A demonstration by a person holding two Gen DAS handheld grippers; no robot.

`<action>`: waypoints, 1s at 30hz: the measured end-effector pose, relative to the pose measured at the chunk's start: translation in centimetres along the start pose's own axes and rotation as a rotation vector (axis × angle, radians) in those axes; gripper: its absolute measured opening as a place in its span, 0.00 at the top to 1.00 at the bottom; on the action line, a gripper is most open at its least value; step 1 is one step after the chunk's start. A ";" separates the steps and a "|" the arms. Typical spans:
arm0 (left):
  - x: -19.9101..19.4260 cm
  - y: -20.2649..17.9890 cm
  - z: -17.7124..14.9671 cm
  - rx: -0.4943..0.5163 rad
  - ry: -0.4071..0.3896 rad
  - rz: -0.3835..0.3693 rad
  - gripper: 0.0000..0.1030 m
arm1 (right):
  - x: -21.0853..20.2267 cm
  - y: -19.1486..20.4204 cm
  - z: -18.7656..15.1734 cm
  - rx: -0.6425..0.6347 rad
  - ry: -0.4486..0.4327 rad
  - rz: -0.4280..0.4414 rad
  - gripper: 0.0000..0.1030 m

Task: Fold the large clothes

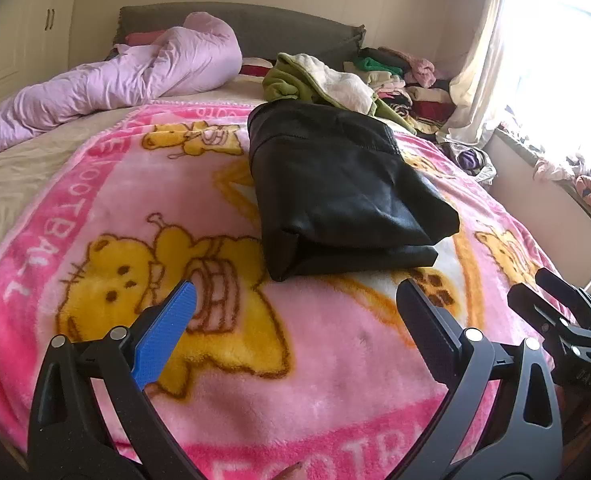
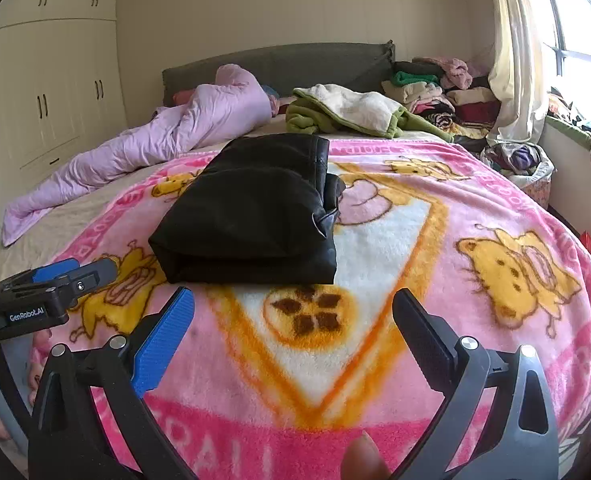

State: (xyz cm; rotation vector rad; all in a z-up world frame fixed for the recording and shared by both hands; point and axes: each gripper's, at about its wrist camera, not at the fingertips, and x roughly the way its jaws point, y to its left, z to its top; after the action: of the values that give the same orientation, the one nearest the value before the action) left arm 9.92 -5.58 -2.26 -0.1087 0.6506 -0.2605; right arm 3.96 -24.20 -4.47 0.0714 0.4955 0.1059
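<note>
A black leather-like garment [image 1: 335,192] lies folded into a thick rectangle on the pink cartoon blanket [image 1: 107,200]. It also shows in the right wrist view [image 2: 251,212] on the same blanket [image 2: 475,208]. My left gripper [image 1: 295,296] is open and empty, hovering above the blanket just in front of the garment's near edge. My right gripper [image 2: 293,300] is open and empty, also just short of the garment. The right gripper shows at the right edge of the left wrist view [image 1: 567,312], and the left gripper at the left edge of the right wrist view [image 2: 47,284].
A crumpled lilac duvet [image 1: 115,80] lies at the bed's far left. A green and cream garment [image 1: 319,80] lies behind the black one. Stacked clothes [image 2: 435,88] pile up at the far right by the curtain [image 2: 515,60]. Wardrobes [image 2: 47,92] stand left.
</note>
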 end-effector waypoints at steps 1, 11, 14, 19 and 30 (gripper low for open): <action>0.0 0.0 -0.1 0.001 0.000 -0.003 0.09 | 0.0 0.0 0.0 0.001 -0.001 -0.003 0.04; 0.0 -0.2 0.0 0.009 0.006 0.013 0.09 | 0.5 -1.1 -0.2 0.044 0.027 -0.009 0.04; 0.1 -0.1 -0.1 0.012 0.008 0.019 0.09 | 0.6 -1.1 -0.3 0.045 0.032 -0.009 0.04; 0.3 0.0 -0.2 0.010 0.014 0.033 0.09 | 0.6 -0.9 -0.3 0.027 0.030 -0.018 0.04; 0.4 0.1 -0.2 0.008 0.022 0.046 0.09 | 0.6 -0.4 -0.3 0.017 0.033 -0.007 0.04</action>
State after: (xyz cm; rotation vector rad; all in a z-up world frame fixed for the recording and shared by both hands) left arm 10.14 -5.63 -2.72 -0.0835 0.6734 -0.2202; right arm 4.31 -24.51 -5.07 0.0842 0.5294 0.0962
